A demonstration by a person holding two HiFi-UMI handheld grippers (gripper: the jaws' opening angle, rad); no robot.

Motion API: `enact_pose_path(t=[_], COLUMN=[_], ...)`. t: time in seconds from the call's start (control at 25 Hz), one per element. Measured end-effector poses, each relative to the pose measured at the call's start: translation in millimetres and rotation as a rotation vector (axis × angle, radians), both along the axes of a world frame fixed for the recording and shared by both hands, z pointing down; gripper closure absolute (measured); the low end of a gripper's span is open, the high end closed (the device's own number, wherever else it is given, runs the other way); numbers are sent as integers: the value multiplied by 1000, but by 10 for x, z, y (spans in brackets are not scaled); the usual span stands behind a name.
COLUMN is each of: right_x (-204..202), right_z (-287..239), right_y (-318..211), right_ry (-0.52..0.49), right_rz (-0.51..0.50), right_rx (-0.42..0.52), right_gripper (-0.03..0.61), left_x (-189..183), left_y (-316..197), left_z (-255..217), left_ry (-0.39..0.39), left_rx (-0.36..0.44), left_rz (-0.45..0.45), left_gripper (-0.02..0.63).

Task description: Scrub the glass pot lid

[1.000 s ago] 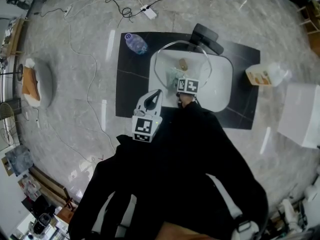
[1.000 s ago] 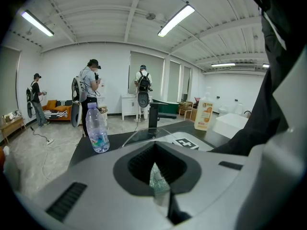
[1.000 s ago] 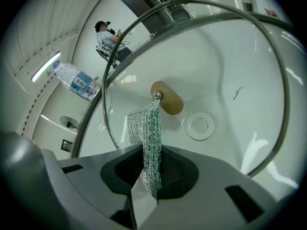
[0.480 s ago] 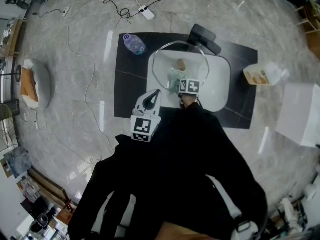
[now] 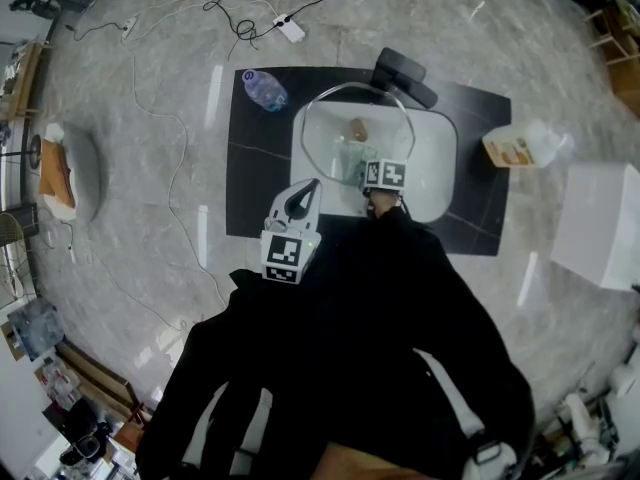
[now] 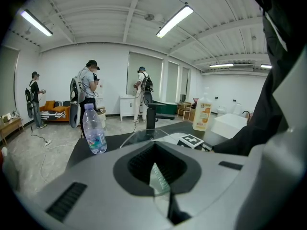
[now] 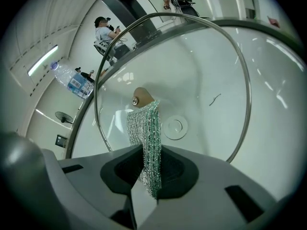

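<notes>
Right gripper [image 7: 149, 174], clamped on my mesh scrubber [image 7: 146, 128], has slid toward the sink's [image 5: 440, 183] right edge across the lid [image 7: 201, 80], mid-scrub.

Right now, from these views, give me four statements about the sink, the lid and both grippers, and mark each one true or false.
1. The right gripper is shut on a green and silver mesh scrubbing cloth. True.
2. The glass pot lid lies on the floor beside the counter. False: it is over the white sink, with the cloth against its glass.
3. A water bottle stands upright on the black countertop. True.
4. The left gripper is open and empty. False: its jaws are closed on the edge of the glass pot lid.
</notes>
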State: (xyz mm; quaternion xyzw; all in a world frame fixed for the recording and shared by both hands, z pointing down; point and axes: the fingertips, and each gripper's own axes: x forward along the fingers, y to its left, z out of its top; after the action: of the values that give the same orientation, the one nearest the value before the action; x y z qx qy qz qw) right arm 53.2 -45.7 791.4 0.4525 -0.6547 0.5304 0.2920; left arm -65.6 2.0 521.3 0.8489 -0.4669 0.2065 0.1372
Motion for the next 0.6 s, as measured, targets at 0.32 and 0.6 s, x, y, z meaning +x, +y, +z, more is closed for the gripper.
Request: enact_pose_path(t=[0.32, 0.6], right_x=[181, 314], right_z=[-29, -20], right_y=[29, 45], right_ry=[21, 30], right_rz=[-4, -2], right_rx=[-3, -6], right_gripper=[512, 512], left_x=[1, 13], left_y=[18, 24], left_z=[-12, -12], left_ry=[-3, -5], left_rx=[4, 8], left_rz=[5, 8], left_gripper=[619, 618])
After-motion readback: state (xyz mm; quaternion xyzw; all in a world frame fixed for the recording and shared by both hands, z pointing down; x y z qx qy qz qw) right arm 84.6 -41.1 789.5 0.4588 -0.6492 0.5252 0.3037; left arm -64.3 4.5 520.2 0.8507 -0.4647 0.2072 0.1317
